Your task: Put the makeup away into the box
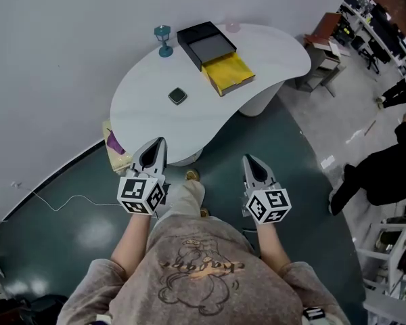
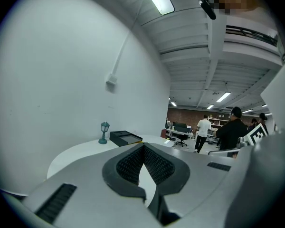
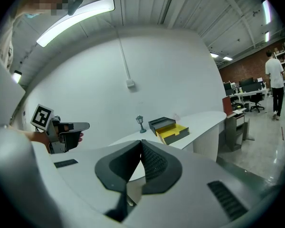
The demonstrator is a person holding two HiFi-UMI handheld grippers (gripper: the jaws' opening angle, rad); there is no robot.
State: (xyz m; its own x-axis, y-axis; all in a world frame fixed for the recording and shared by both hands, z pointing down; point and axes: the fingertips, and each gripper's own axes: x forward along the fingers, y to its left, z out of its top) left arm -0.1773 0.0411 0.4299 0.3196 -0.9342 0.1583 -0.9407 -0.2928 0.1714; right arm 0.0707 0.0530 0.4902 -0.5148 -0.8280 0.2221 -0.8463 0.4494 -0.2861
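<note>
Our left claw (image 1: 160,143) and right claw (image 1: 249,160) are both pressed together and empty, well short of the surface (image 1: 145,110). The compact (image 1: 177,96) lies ahead on it, nearer our left claw, and the open box (image 1: 215,56) sits beyond, toward the right

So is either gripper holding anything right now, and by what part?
Nothing is held: the left gripper and the right gripper are both shut and empty.
</note>
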